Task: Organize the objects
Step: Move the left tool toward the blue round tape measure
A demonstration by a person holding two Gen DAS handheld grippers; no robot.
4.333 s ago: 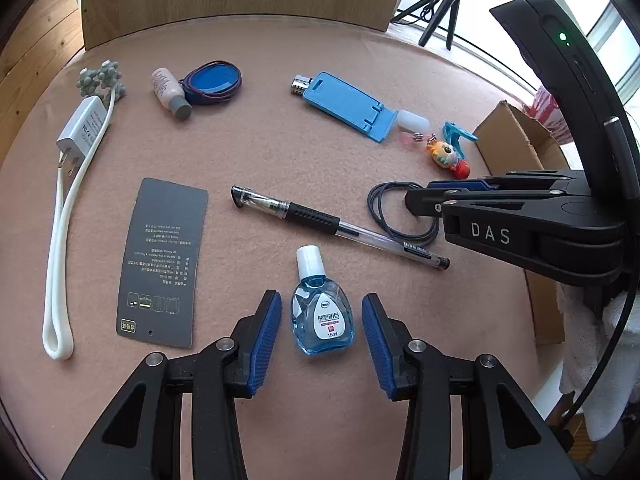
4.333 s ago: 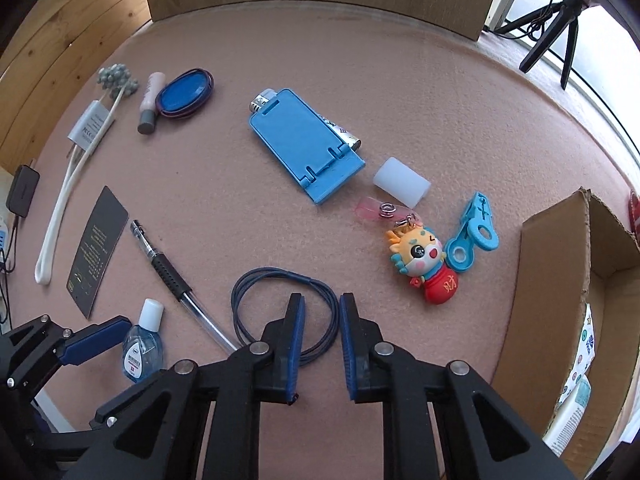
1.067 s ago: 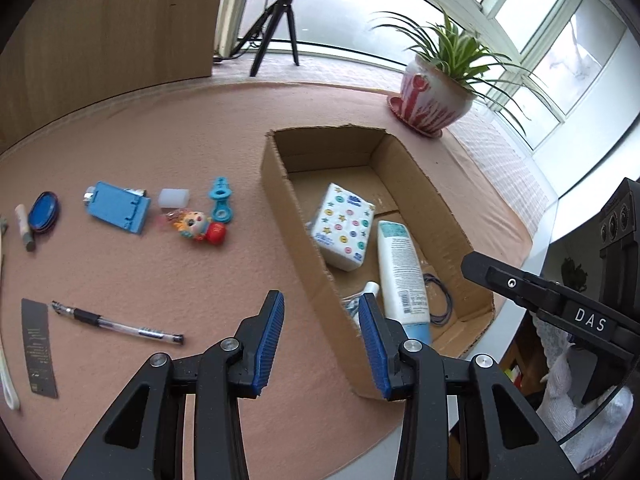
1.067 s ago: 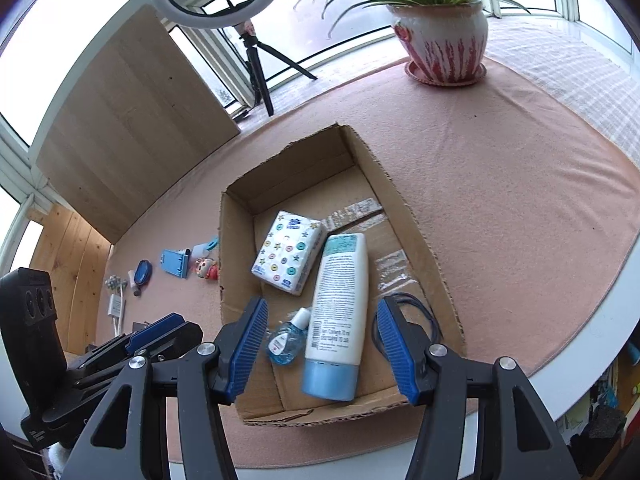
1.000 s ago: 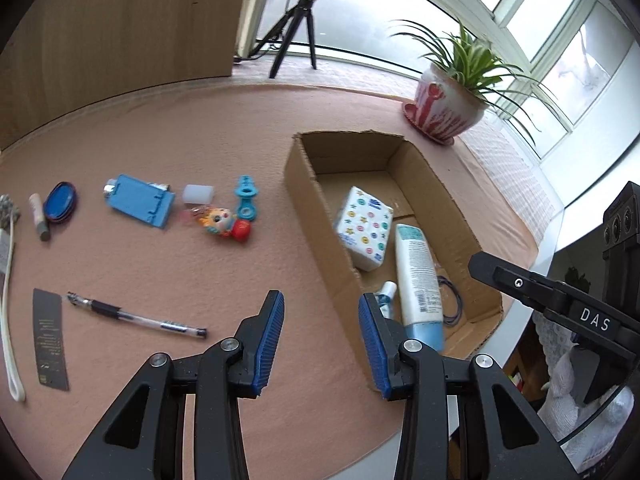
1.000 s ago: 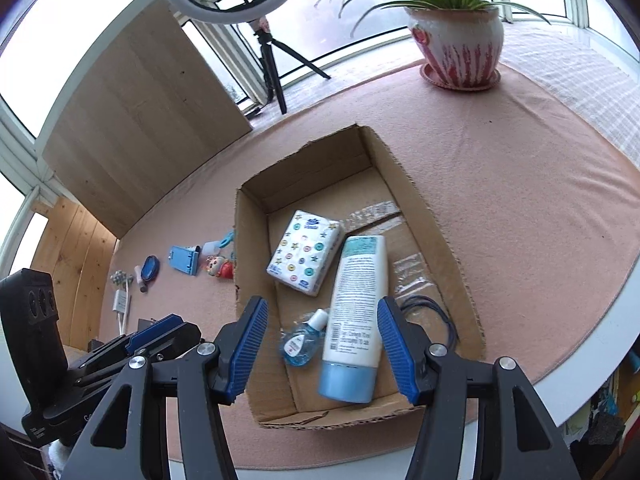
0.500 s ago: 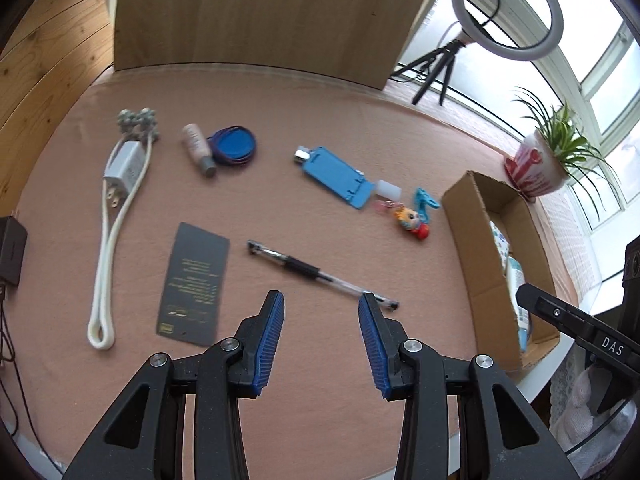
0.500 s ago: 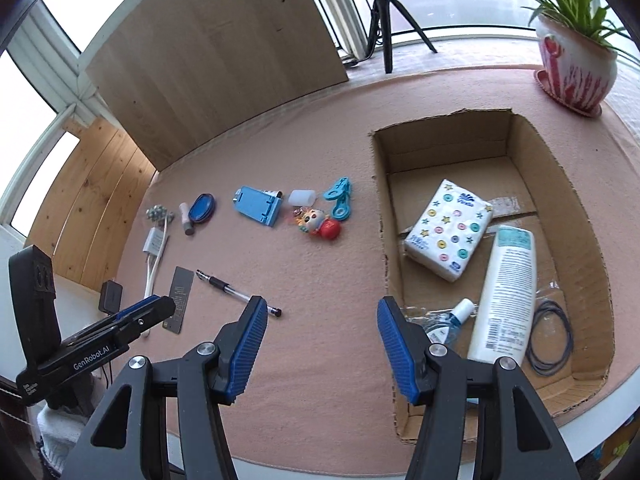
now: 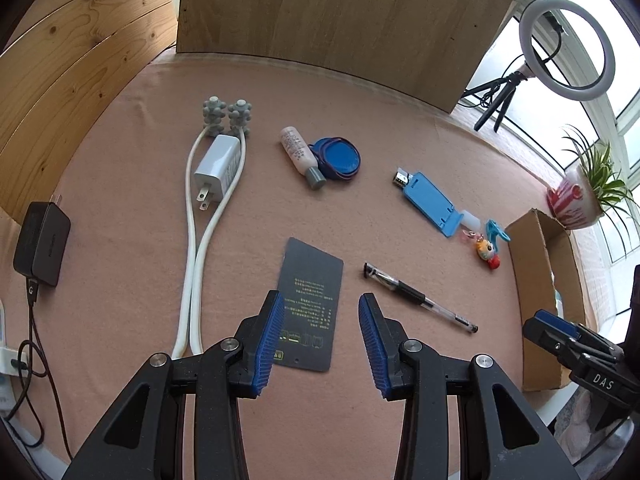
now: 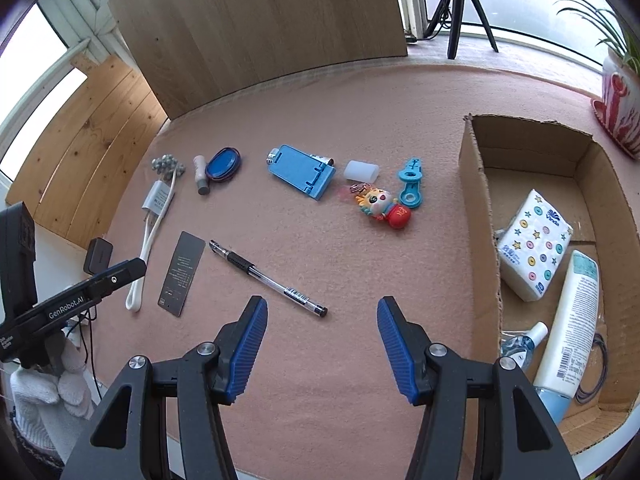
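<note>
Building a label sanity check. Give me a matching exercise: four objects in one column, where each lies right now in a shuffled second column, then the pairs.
Objects
1. tissue pack
2. pen
3. dark card
4. white charger

Places
A. on the mat, ahead of the left gripper, between its open fingers in that view
B. inside the cardboard box
C. on the mat between the two strands of the white cord
D. on the mat, between the dark card and the cardboard box

Pairs: 1-B, 2-D, 3-A, 4-C
</note>
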